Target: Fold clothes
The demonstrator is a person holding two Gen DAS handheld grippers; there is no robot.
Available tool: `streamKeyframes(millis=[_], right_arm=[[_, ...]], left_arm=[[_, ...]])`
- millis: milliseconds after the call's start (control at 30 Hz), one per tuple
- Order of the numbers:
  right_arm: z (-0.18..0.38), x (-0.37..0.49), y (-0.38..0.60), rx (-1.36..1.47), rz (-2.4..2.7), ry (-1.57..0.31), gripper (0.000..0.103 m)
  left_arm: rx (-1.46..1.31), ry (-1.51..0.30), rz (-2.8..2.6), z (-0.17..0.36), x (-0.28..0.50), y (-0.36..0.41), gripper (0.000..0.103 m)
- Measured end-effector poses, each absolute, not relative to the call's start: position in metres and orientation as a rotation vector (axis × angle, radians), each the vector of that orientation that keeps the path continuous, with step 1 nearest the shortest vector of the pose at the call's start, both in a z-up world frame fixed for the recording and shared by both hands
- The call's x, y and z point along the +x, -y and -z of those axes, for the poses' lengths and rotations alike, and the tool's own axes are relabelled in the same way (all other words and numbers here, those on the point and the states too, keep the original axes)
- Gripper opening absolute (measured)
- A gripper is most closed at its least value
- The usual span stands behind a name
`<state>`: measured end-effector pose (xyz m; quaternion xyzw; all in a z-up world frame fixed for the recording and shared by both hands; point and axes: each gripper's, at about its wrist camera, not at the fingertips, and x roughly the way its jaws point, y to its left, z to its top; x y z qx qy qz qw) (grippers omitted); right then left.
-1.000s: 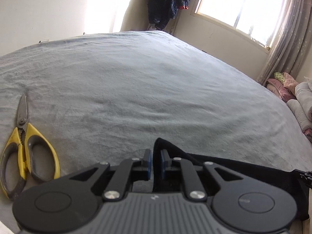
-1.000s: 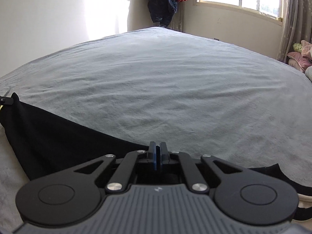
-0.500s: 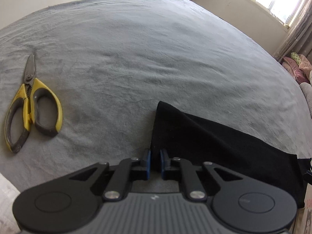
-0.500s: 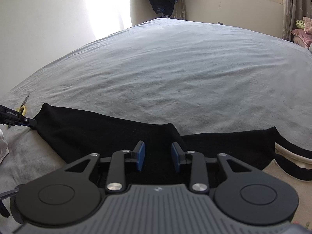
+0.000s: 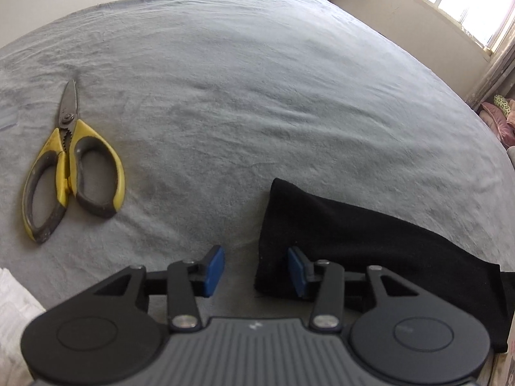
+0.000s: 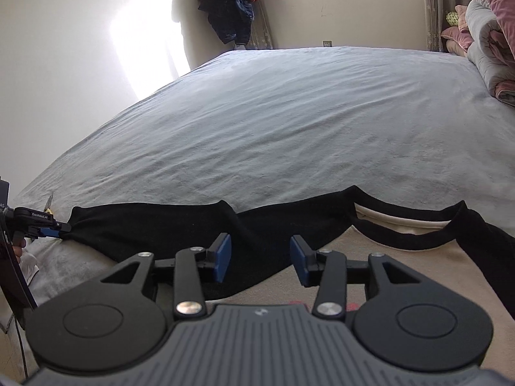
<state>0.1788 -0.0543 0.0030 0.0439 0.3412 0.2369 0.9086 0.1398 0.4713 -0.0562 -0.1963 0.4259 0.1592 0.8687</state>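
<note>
With both jaws just opened, my L gripper [image 5: 256,270] & R gripper [image 6: 260,262] grip nothing. Shirt [image 6: 402,276] lies flat at bed's [image 6: 289,122] near edge, black sleeve [image 5: 354,238] by L's right pad. Scissors [image 5: 72,167] near left edge.

white "genrobot.ai" lettering on the left gripper [image 6: 48,225] body, seen from the right wrist view
</note>
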Motion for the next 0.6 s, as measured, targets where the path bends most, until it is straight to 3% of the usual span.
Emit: streamKeyframes(millis=[133, 233, 400, 600], right_arm=[[-0.007, 0.169, 0.088, 0.103, -0.424, -0.705, 0.047], [-0.007, 0.16, 0.12, 0.135, -0.357, -0.71, 0.048], [-0.009, 0.134, 0.175, 0.209, -0.262, -0.706, 0.054], [-0.016, 0.096, 0.234, 0.273, -0.164, -0.682, 0.06]], left_arm=[[-0.236, -0.934, -0.479, 0.054, 0.147, -0.461, 0.002], [-0.182, -0.946, -0.547, 0.049, 0.144, -0.462, 0.004], [-0.274, -0.897, -0.545, 0.024, 0.12, -0.469, 0.029], [-0.257, -0.779, -0.54, -0.032, 0.086, -0.445, 0.043]])
